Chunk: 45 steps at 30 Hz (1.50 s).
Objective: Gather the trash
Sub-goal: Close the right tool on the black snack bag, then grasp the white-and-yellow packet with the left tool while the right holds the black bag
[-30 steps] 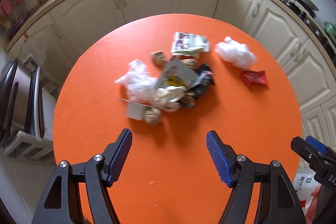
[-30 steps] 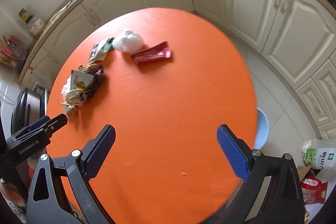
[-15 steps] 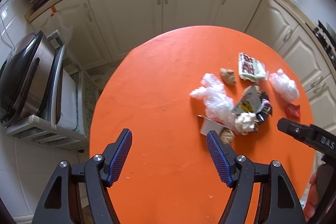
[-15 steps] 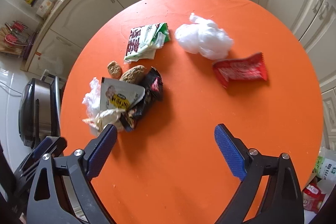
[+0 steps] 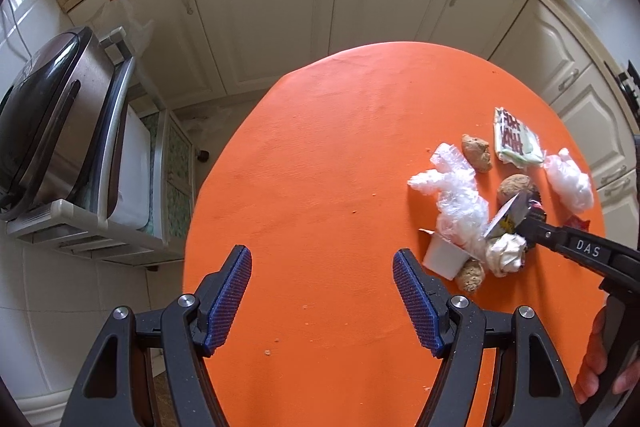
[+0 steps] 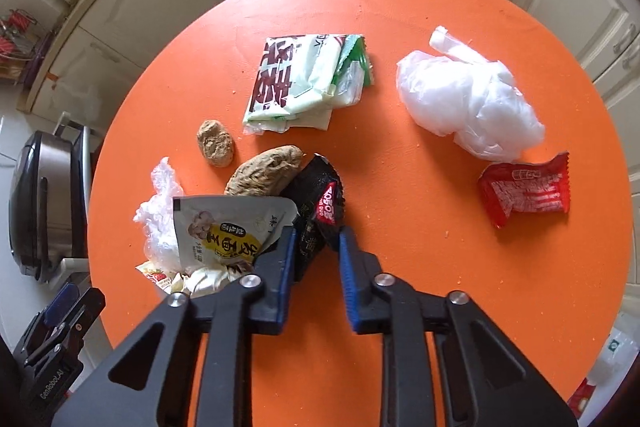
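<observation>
Trash lies in a pile on the round orange table [image 6: 440, 287]. My right gripper [image 6: 318, 233] points down at the pile, its jaws closing, with the pads pressed on a crumpled black wrapper [image 6: 316, 199]. Against its left finger lies a white pouch with a yellow label [image 6: 228, 227]. Around them are two brown lumps [image 6: 264, 173], crumpled clear plastic [image 6: 160, 211], a green-and-white packet [image 6: 304, 79], a white plastic bag [image 6: 468, 103] and a red wrapper [image 6: 524, 191]. My left gripper [image 5: 322, 259] hangs open over bare table, left of the pile [image 5: 464, 219], holding nothing.
Cream kitchen cabinets [image 5: 280, 7] curve round behind the table. A steel appliance on a white rack [image 5: 52, 131] stands off the table's left edge. A small white box [image 5: 444, 261] lies at the pile's near side. A hand [image 5: 596, 359] holds the right tool.
My right gripper came down and forward onto the pile and its wide jaws closed on the black wrapper. My left gripper slid leftward, so the pile now sits at the right of its view.
</observation>
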### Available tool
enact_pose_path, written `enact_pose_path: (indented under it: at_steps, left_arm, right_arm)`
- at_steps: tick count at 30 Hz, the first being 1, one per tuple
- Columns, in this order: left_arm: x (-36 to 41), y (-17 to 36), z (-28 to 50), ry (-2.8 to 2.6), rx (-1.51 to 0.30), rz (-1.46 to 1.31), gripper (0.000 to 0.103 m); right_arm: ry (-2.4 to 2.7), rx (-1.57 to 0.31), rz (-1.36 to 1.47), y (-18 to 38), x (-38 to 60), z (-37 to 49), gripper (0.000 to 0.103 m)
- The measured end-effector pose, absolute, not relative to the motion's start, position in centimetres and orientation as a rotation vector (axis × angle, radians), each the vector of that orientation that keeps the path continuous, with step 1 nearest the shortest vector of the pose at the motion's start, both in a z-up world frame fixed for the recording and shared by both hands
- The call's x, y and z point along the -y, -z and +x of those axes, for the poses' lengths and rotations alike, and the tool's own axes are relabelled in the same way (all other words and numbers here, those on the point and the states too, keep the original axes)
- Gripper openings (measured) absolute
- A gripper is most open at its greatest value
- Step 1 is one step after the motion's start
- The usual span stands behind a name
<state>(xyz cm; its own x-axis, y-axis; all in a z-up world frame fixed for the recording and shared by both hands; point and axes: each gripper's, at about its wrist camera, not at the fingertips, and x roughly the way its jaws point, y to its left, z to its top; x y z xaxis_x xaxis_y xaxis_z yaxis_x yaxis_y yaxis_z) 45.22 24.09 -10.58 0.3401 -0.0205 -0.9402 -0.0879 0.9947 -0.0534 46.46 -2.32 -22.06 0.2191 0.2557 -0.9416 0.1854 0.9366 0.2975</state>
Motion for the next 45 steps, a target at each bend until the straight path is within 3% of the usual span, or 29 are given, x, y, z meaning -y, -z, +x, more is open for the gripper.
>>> enact_pose_path:
  at_steps: [10,23,24,27,30,31,37,45]
  left_arm:
    - [-17.6,10.1,46.9,0.087,-1.209,-0.046,0.069]
    - [-9.0,13.8,51.0,0.232,-1.269,0.045,0.069]
    - [-8.6,14.1,51.2,0.243,-1.271,0.049,0.065]
    - [-7.3,15.1,51.4,0.255,-1.265,0.097,0.03]
    - [-7.1,15.2,50.9,0.257,-1.244,0.107,0.018]
    - [-7.0,14.9,50.6,0.254,-1.222,0.116,0.005]
    - [-6.6,13.5,49.1,0.243,-1.15,0.165,0.0]
    - [-6.8,13.8,48.7,0.228,-1.15,0.17,0.004]
  right_arm:
    - [-0.046,-1.316,0.421,20.6,6.0,43.3,0.014]
    - [-0.003,-1.247,0.45,18.7,12.1,39.3,0.014]
    - [0.004,-1.247,0.454,18.8,12.4,39.2,0.014]
    - [0.019,-1.251,0.465,19.3,13.9,38.8,0.014]
    - [0.034,-1.256,0.485,19.8,14.9,38.6,0.014]
    - [0.037,-1.258,0.489,19.9,15.1,38.6,0.014]
    - [0.034,-1.253,0.507,19.9,15.4,38.5,0.014]
    - [0.032,-1.235,0.506,19.1,15.8,36.9,0.014]
